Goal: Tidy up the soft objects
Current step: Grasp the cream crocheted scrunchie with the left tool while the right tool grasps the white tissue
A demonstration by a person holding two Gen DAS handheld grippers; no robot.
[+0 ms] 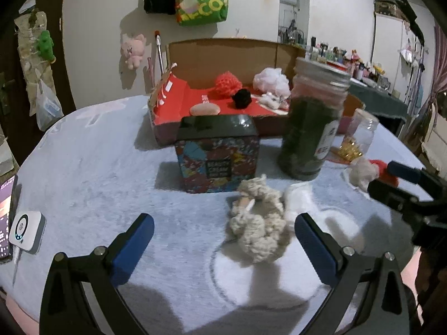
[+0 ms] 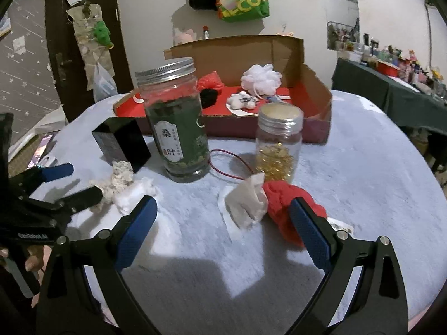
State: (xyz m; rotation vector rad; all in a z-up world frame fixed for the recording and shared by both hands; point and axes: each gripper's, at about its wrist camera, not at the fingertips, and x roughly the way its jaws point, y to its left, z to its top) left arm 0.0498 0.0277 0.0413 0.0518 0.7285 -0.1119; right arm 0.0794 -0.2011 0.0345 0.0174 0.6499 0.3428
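Two soft pieces lie near your claws. Your beige yarn bundle (image 1: pixel 258 222) sits low-center in the left wrist frame, between the spread fingers of your left gripper (image 1: pixel 223 244), nearer the right one. Your red knit piece (image 2: pixel 287 209) lies right of center in the right wrist frame, its edge behind one finger of your wide-open right gripper (image 2: pixel 223 233), beside a white cloth scrap (image 2: pixel 247 203).
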